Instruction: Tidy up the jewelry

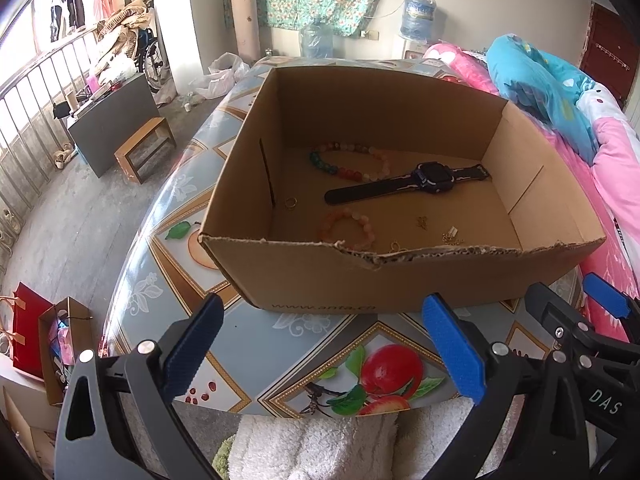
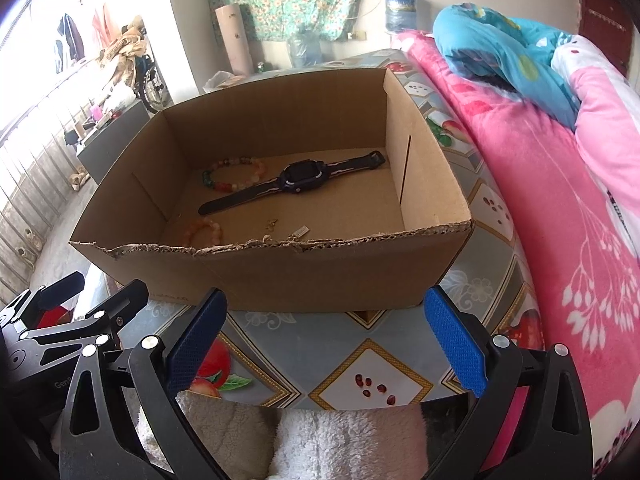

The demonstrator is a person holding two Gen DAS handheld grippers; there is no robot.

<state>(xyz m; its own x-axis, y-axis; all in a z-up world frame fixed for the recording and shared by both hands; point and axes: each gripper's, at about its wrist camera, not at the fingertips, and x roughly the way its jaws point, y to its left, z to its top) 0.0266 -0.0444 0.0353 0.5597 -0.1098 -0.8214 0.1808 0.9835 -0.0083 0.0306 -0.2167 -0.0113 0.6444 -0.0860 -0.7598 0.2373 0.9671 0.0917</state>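
Jewelry (image 1: 408,184) in box (image 1: 304,276), beyond spread jaws.

We see a matt cardboard box (image 1: 400,276) with torn rough rim on a glossy printed tablecloth (image 1: 280,344); beads (image 1: 348,164) look polished.

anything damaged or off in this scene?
The cardboard box has a ragged, torn near rim with corrugation exposed, flaps apparently ripped off. Inside, the watch lies across the multicoloured bead bracelet, and small gold pieces lie scattered loose. Both grippers' jaws stand open, empty.
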